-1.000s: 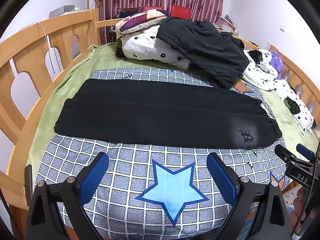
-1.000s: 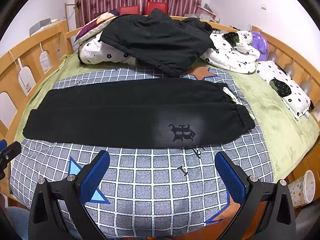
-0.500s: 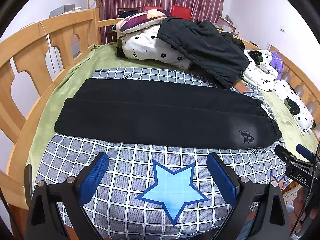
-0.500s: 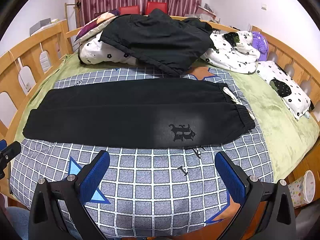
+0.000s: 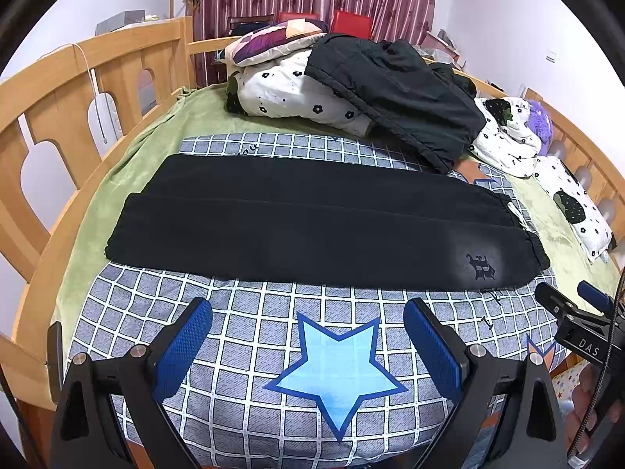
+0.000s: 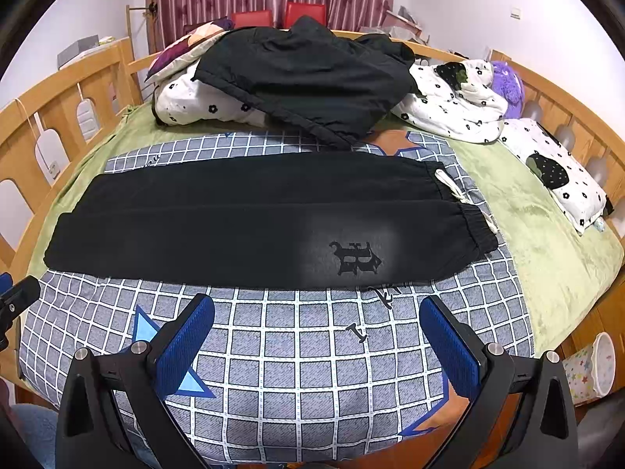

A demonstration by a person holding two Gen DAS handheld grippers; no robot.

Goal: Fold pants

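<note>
Black pants (image 5: 312,226) lie flat across the checked bedspread, folded lengthwise with one leg over the other, cuffs at the left, waistband and white drawstring at the right. They also show in the right wrist view (image 6: 254,222), with a black gothic logo (image 6: 353,258) on a pale patch. My left gripper (image 5: 308,344) is open and empty, hovering over the blue star print in front of the pants. My right gripper (image 6: 318,340) is open and empty, in front of the logo end.
A checked bedspread (image 5: 250,336) covers a green blanket (image 6: 547,242) on a bed with wooden rails (image 5: 58,90). Behind the pants lie a black jacket (image 6: 308,74), flowered quilts (image 6: 449,105) and a purple plush toy (image 6: 508,86). A starred paper cup (image 6: 590,367) stands beside the bed at right.
</note>
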